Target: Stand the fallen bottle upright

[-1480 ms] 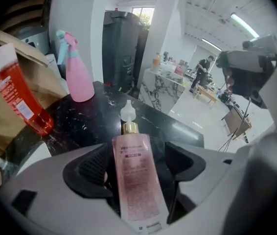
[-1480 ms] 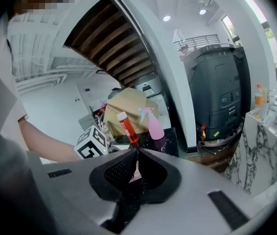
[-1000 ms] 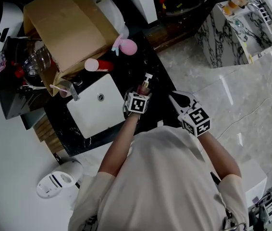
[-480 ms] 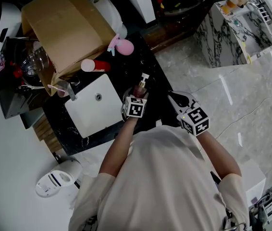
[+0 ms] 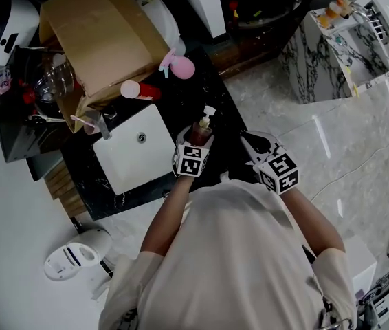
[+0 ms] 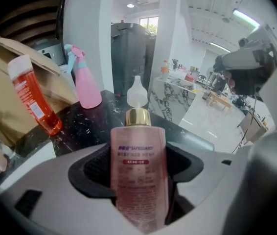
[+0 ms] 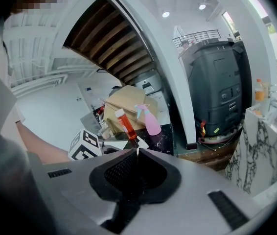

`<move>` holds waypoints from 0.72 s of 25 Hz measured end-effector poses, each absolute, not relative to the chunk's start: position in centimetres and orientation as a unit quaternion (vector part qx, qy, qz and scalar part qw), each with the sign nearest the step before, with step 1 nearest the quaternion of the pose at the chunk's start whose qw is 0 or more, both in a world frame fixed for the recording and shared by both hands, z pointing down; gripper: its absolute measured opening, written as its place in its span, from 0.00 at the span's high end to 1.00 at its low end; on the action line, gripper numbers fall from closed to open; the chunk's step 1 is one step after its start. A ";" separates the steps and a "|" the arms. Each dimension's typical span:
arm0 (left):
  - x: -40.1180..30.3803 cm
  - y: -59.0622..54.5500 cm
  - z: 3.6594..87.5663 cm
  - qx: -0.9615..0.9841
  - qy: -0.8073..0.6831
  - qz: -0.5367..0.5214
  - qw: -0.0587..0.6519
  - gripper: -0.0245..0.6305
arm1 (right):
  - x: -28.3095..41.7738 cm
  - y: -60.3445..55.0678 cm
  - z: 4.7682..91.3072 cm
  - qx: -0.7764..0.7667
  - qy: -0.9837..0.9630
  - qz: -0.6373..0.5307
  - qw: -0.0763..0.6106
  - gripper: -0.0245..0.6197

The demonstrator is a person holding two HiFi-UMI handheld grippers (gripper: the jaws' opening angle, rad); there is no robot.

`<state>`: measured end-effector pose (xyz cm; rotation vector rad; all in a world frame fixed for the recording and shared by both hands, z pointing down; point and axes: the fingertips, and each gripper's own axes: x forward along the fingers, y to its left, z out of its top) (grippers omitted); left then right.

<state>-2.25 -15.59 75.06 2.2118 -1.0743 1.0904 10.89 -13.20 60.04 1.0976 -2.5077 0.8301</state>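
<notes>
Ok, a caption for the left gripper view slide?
Left claw shut on the pump bottle, held upright; pink sprayer and red bottle behind.

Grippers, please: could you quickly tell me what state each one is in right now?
Left gripper: closed on the pink pump bottle.
Right gripper: closed, holding nothing.

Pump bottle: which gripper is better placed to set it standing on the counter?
Left: the left gripper is clamped on the bottle at the counter; the right gripper is shut and empty.
</notes>
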 end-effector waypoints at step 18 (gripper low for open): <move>-6.1 -13.5 67.4 0.832 -0.450 0.260 0.193 0.47 | 8.9 -10.8 58.2 0.371 -0.878 0.261 0.150 0.90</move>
